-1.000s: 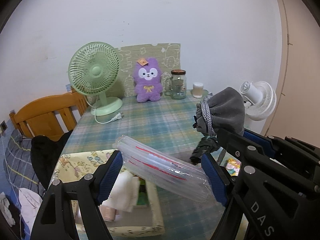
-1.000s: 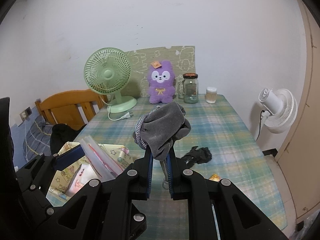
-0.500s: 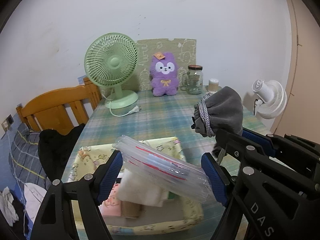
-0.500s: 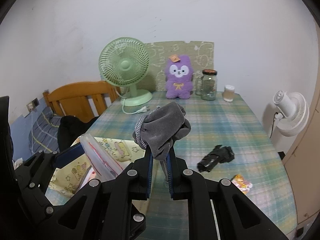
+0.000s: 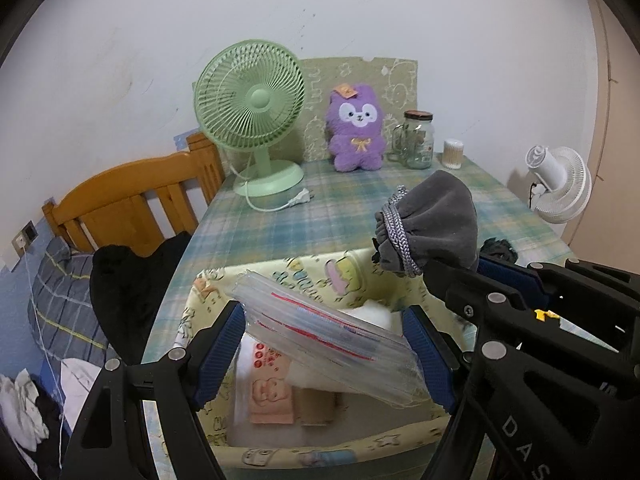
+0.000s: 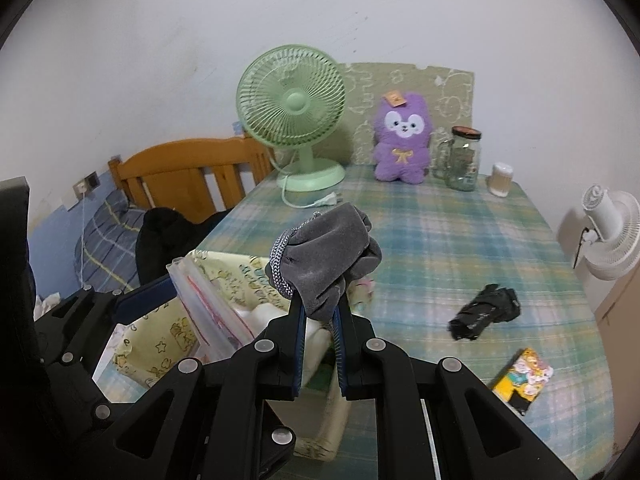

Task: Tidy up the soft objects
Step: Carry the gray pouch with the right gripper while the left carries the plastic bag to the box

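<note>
Two things are carried at once now, so you should finish one before the other. Your right gripper [image 6: 320, 312] has its fingers pressed together on the lower folds of the grey drawstring pouch [image 6: 326, 256], and most of the pouch stands up above the fingertips, with its cord at the left side. Your left gripper [image 5: 326, 350] has its fingers wide apart, and the stack of clear zip bags [image 5: 328, 332] lies across between both pads and spans the whole gap, so I judge it is held by its width.

Both grippers are over the yellow fabric basket [image 5: 304, 454], which stands at the near left corner of the plaid table [image 6: 460, 240] and already holds folded cloths. To do this step well, I think you should lower the pouch until it is below the rim before you open the fingers, because so little of it is between the pads that it can tip over and fall outside. Keep the zip bags level; they are smooth and can slide out at one end.

One black soft item [image 6: 486, 312] lies on the table to the right, well apart from both grippers, and it seems not yet sorted.
</note>
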`<state>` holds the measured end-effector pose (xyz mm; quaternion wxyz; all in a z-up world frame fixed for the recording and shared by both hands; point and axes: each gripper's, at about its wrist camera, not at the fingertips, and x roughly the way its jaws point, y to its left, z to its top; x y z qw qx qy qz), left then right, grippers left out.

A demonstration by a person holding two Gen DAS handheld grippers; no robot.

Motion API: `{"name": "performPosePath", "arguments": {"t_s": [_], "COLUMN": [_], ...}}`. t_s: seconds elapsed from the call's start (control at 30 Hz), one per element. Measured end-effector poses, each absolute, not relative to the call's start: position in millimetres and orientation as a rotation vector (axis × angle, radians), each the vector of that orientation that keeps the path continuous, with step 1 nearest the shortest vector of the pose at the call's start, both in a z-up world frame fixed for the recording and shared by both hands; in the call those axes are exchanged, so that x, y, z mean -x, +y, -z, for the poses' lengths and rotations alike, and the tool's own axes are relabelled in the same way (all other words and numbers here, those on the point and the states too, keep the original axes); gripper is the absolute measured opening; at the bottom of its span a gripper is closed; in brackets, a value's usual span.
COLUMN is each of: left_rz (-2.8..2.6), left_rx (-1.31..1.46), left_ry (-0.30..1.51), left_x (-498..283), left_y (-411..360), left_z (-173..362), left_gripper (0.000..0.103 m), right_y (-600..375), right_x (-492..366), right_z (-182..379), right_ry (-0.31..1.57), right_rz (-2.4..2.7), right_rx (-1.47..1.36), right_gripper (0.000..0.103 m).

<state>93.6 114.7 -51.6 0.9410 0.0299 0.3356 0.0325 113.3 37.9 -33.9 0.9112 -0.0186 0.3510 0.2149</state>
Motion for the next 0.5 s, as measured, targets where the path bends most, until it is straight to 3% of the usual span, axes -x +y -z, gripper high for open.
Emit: {"name": "performPosePath", "arguments": {"t_s": [0.5], "left_rz": [-0.136], "left_rx": [-0.056], "left_ry": [0.746], "left_x": [-99.2], "left_y": [146.5], "left_z": [74.7], "left_gripper": [0.086], "right_y": [75.4], "right_x": [-114.2], "right_z": [52.9], "right_ry": [0.777], "right_rz": [-0.536], "right_rx": [0.090], "right_gripper": [0.015]}}
